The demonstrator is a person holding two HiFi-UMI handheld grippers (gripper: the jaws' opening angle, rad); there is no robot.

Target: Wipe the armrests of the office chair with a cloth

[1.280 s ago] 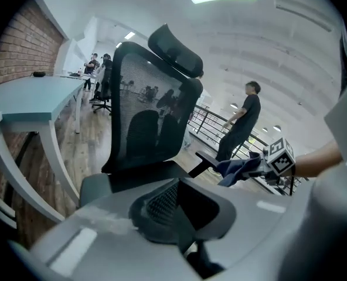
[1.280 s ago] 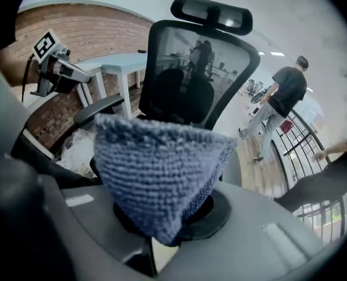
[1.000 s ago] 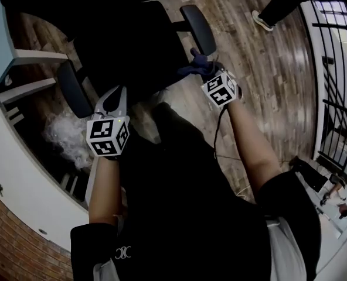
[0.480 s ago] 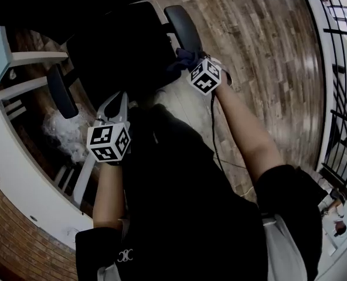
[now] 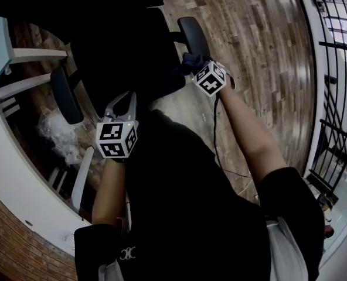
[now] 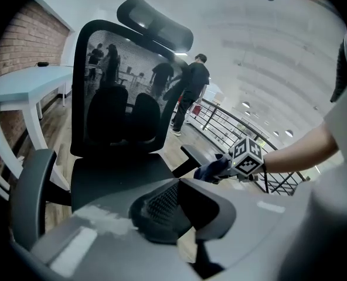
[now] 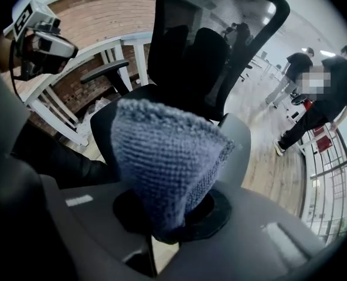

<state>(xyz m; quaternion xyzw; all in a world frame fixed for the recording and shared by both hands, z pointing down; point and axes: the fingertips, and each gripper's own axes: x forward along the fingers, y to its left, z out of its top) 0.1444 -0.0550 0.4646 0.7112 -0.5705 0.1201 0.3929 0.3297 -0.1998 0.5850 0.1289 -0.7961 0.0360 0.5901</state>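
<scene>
The black office chair [image 5: 123,45] stands before me, its mesh back [image 6: 123,92] facing me. My right gripper [image 5: 196,64] is shut on a blue-grey knitted cloth [image 7: 167,157], and the cloth [image 5: 191,60] rests at the near end of the right armrest [image 5: 191,33]. In the right gripper view the cloth hides most of that armrest [image 7: 244,142]. The left armrest [image 5: 65,95] is bare. My left gripper [image 5: 122,98] hovers shut and holding nothing, near the seat's front edge, between the armrests. From the left gripper view [image 6: 173,206] I see the right gripper's marker cube [image 6: 247,157].
A white desk [image 5: 33,54] runs along the left by a brick wall, with a crumpled white bag [image 5: 56,136] under it. Wood floor [image 5: 261,45] lies to the right, bounded by a black railing [image 5: 337,69]. People [image 7: 323,92] stand behind the chair.
The head view has swung a little. The right gripper keeps the cloth at the near end of the right armrest. The left gripper has barely moved.
</scene>
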